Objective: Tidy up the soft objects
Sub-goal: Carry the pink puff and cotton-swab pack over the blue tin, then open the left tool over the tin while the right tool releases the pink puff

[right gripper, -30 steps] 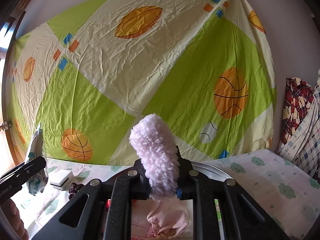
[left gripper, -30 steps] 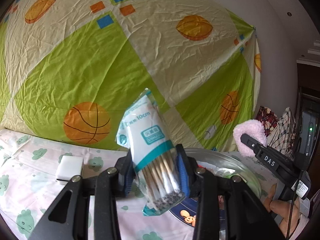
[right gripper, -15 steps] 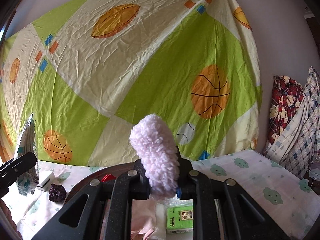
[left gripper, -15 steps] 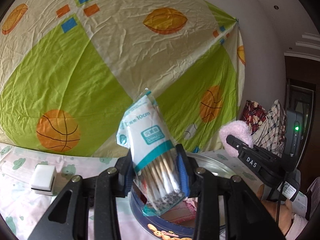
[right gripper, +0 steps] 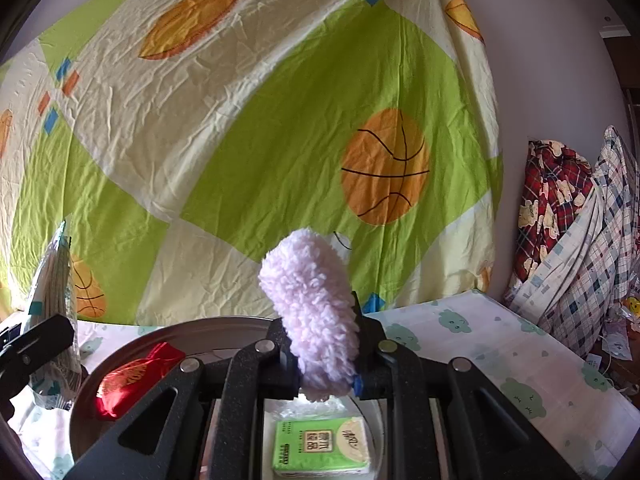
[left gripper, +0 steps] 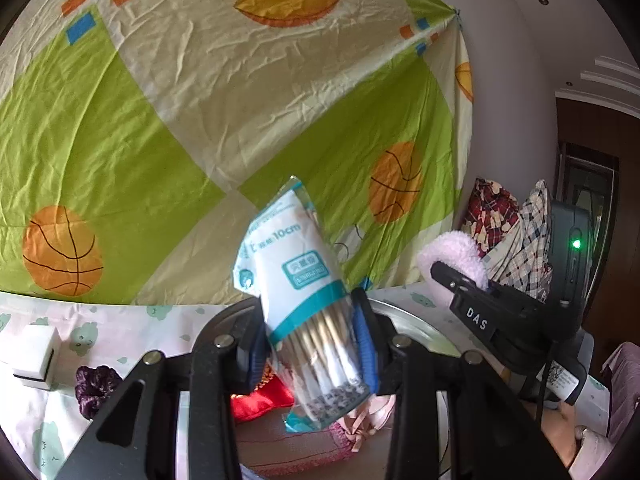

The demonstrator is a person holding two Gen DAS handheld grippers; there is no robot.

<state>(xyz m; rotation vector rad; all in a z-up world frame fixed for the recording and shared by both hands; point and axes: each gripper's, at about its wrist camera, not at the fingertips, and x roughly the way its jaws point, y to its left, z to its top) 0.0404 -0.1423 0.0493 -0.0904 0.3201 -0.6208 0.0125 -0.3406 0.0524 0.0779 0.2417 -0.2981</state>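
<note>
A red pouch [right gripper: 132, 376] and tissue pack [right gripper: 320, 446] already lie in the round tin [right gripper: 120, 344]. Left gripper [left gripper: 312, 344] clamps a cotton-swab packet [left gripper: 296, 280], right gripper [right gripper: 324, 364] a fluffy pink puff [right gripper: 312, 312]; both remain unplaced.

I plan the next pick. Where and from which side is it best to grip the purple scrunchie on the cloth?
Probably from above, pinching one side of the scrunchie ring: it lies flat on the cloth, apart from the white block, its top free.
</note>
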